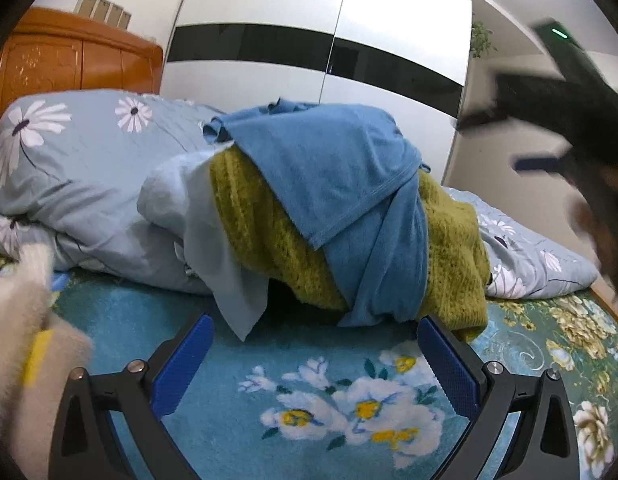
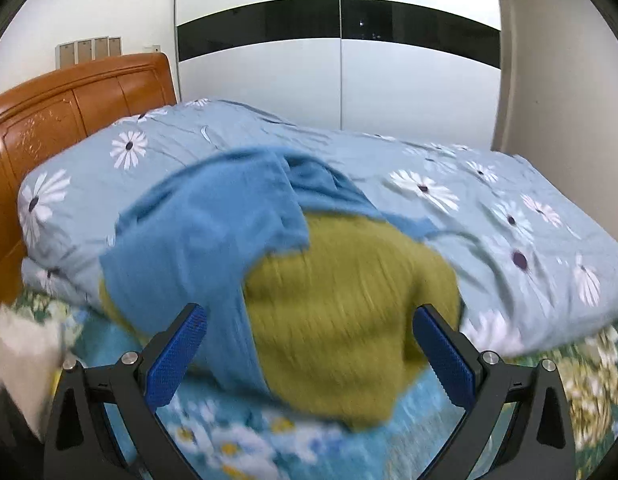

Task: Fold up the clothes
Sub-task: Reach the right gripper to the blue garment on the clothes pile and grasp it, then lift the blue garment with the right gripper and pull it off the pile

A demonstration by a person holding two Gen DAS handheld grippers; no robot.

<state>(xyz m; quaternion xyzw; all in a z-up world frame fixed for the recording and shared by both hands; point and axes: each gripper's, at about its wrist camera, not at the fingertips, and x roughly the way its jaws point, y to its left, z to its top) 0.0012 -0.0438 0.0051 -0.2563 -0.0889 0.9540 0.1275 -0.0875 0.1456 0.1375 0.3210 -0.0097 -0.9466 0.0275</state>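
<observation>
A heap of clothes lies on the bed: a blue garment (image 1: pixel 333 184) draped over an olive-green knitted sweater (image 1: pixel 265 240), with a pale blue piece (image 1: pixel 213 248) hanging at its left. My left gripper (image 1: pixel 315 360) stands open just in front of the heap, nothing between its blue pads. In the right wrist view the same blue garment (image 2: pixel 197 240) and green sweater (image 2: pixel 341 300) appear blurred. My right gripper (image 2: pixel 309 348) is open above the sweater. The right gripper also shows as a dark blurred shape (image 1: pixel 557 120) at the upper right of the left wrist view.
A flowered teal bedspread (image 1: pixel 293 380) covers the bed. A grey-blue daisy duvet (image 1: pixel 77 160) is bunched behind the clothes. A fuzzy cream garment (image 1: pixel 25 320) lies at the left. An orange wooden headboard (image 2: pixel 69 112) and a white wardrobe (image 2: pixel 337 72) stand behind.
</observation>
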